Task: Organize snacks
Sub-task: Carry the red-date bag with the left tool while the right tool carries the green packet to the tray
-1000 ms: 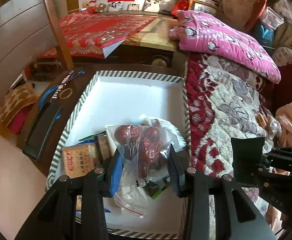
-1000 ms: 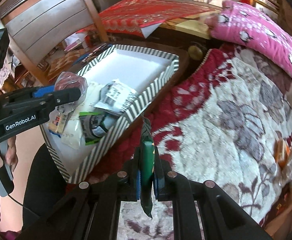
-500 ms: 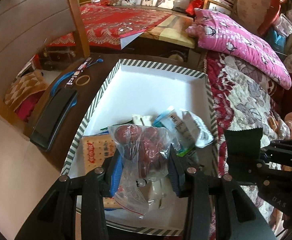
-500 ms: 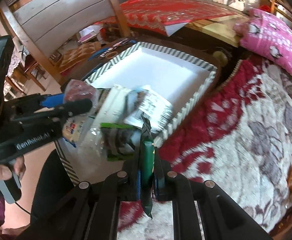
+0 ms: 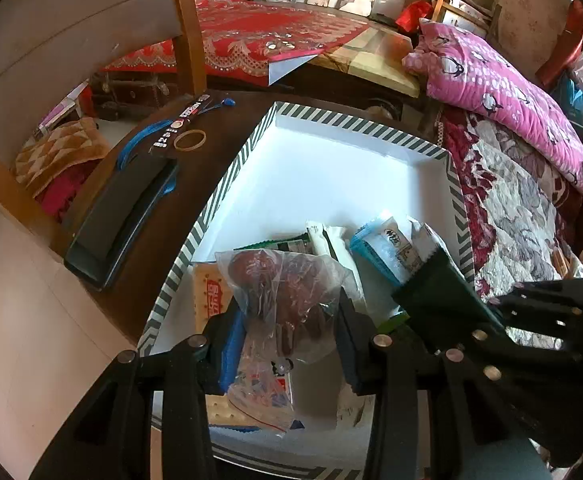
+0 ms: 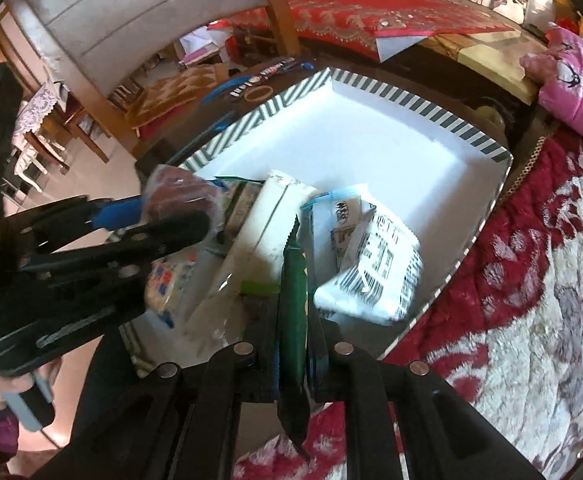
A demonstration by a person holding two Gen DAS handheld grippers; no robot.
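**Two packets held over the striped box**

Two grippers are both loaded. My left gripper (image 5: 287, 328) is clamped on a clear bag of dark red snacks (image 5: 283, 292), held above the near end of the white box with the striped rim (image 5: 231, 172). My right gripper (image 6: 293, 344) pinches a flat green packet (image 6: 293, 304) edge-on, over the same near end. Inside the box, wrapped snacks crowd the near half: a red-printed cracker pack (image 5: 211, 300), a long white packet (image 6: 267, 216), a pale blue pouch (image 5: 383, 244) and a white pouch with black print (image 6: 375, 276). The far half shows bare white floor. The box sits on a dark table (image 5: 219, 128), beside a patterned quilt (image 6: 531, 300).
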